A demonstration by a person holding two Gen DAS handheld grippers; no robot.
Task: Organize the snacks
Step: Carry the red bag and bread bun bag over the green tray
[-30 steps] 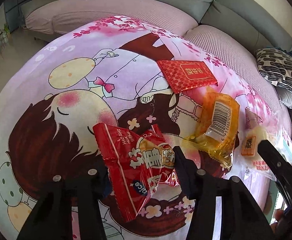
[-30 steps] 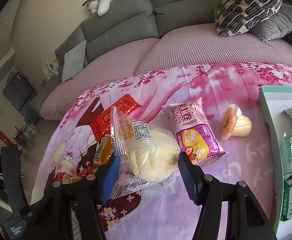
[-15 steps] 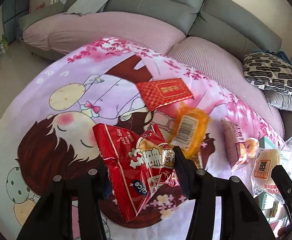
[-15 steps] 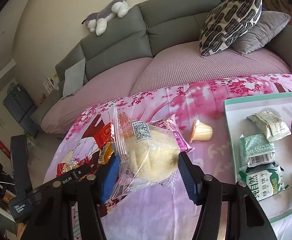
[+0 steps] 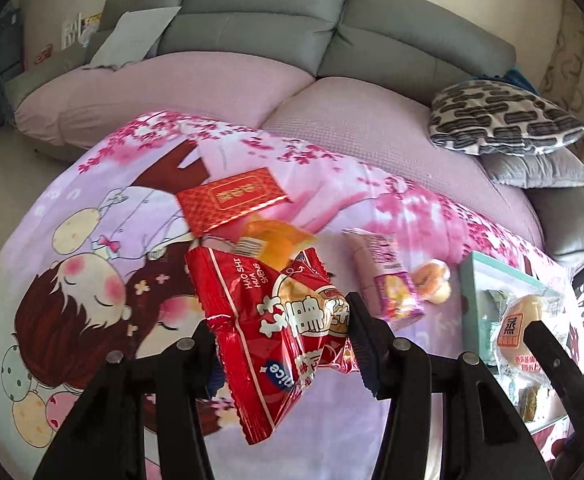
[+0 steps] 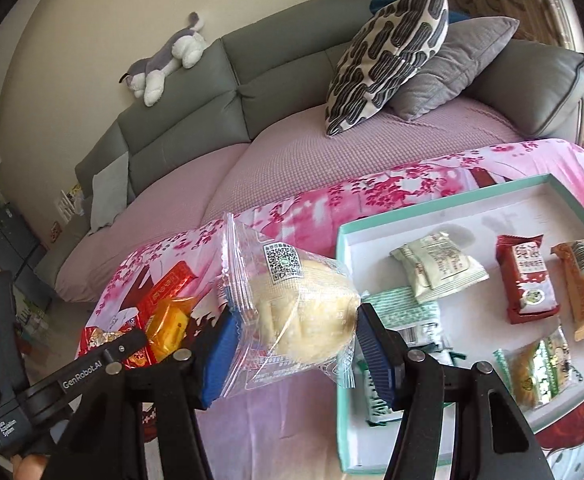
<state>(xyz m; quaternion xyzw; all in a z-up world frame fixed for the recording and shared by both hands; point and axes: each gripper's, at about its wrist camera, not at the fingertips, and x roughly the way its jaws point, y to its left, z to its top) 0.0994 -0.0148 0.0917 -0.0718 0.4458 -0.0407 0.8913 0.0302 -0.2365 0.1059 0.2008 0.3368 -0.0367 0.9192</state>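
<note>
- Left claw [image 5: 284, 344] clamps a red snack packet [image 5: 268, 320].
- Right claw [image 6: 295, 344] clamps a bagged bun [image 6: 303, 316].
- Tray [image 6: 341, 272], seemingly cardboard, now fills the right view's 3 o'clock side.

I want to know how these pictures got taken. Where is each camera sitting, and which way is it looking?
Left wrist: rides the left gripper, looking down along its fingers, shut on a red snack packet, over the cartoon cloth.
Right wrist: rides the right gripper, which squeezes a bagged bun, facing the teal tray; a fingertip shows bottom left.
Both show the grey sofa, the tray, and each other's gripper.
</note>
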